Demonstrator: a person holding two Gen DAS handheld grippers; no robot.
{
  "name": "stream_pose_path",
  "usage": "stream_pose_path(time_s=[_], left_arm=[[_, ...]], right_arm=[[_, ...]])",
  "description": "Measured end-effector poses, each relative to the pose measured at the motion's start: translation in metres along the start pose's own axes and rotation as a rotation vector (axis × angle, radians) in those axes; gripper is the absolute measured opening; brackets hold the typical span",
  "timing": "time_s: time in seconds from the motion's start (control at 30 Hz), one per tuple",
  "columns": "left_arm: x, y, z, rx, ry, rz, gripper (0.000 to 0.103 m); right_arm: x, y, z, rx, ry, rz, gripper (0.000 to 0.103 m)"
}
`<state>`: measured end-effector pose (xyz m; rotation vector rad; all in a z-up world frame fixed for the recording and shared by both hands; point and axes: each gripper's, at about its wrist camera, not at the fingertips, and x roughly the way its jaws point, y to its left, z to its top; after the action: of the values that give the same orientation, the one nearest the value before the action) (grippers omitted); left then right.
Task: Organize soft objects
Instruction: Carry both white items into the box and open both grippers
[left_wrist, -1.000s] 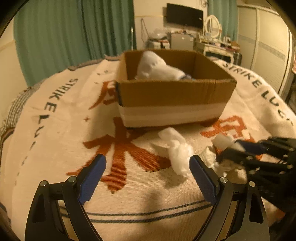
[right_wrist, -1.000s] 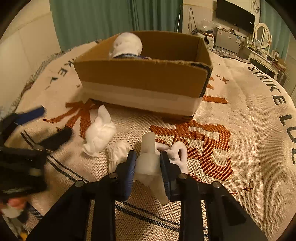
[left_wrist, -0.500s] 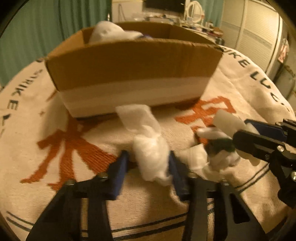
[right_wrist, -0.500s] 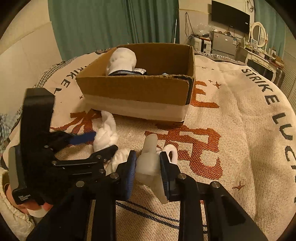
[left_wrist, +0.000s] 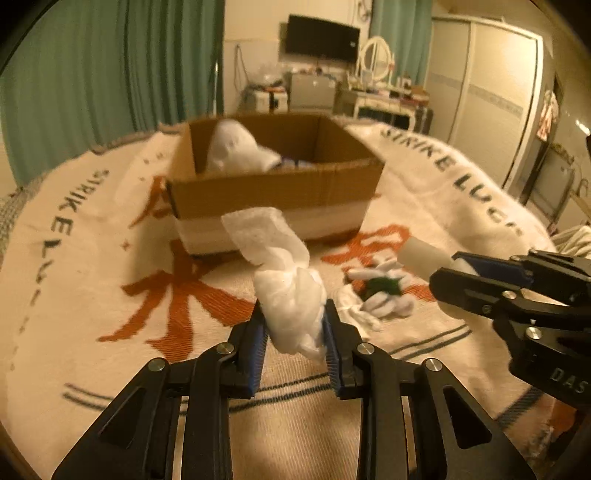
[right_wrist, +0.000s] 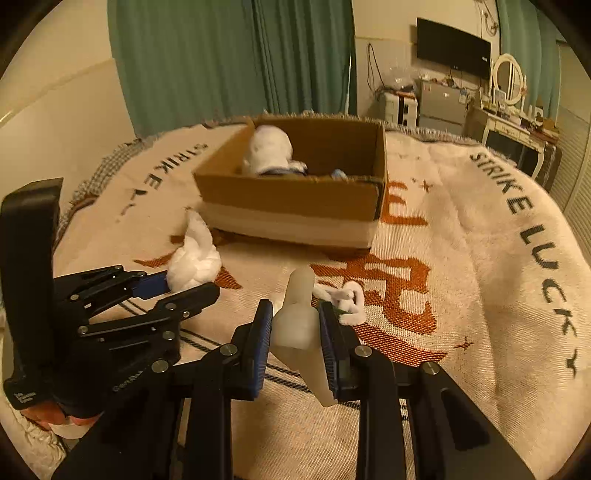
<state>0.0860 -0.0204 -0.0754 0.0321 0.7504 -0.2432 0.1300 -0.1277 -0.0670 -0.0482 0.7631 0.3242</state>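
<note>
— While the left tool (left_wrist: 293, 326) is clamped on a white rag (left_wrist: 286, 291), what's around it?

— A box (left_wrist: 273, 192) sits beyond on the blanket (left_wrist: 92, 280), with a white plush (left_wrist: 236, 149) inside. A glove pile (left_wrist: 373, 295) lies between the tools, on the blanket.

— And the right tool (right_wrist: 295, 328)?

— Clenched on a pale foam piece (right_wrist: 295, 321), held just above the blanket, near the gloves. A cabinet (left_wrist: 480, 85) and green curtains (left_wrist: 110, 81) stand behind.
</note>
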Motion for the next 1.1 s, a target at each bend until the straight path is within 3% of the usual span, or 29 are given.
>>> stream_pose_path(time_s=[0.33,0.47,0.6,0.87,1.1], left_arm=[[-0.075,-0.011,0.038,0.061,-0.160,0.038,0.027],[-0.082,-0.007,0.062,0.052,-0.183,0.014,0.027],[-0.072,-0.001,0.091,0.065,-0.208,0.039,0.027],[-0.007,0.020,0.150,0.055,-0.201,0.050,0.027],[0.058,0.027,0.171,0.105,-0.163,0.081,0.027]], right_arm=[[-0.070,0.023,0.040,-0.065,-0.145,0.016,0.025],[-0.084,0.029,0.066,-0.099,-0.198,0.015,0.025],[-0.085,0.028,0.098,-0.136,-0.259,-0.014,0.025],[-0.035,-0.004,0.159,-0.104,-0.267,-0.021,0.025],[0.051,-0.044,0.188,-0.017,-0.159,0.016,0.025]])
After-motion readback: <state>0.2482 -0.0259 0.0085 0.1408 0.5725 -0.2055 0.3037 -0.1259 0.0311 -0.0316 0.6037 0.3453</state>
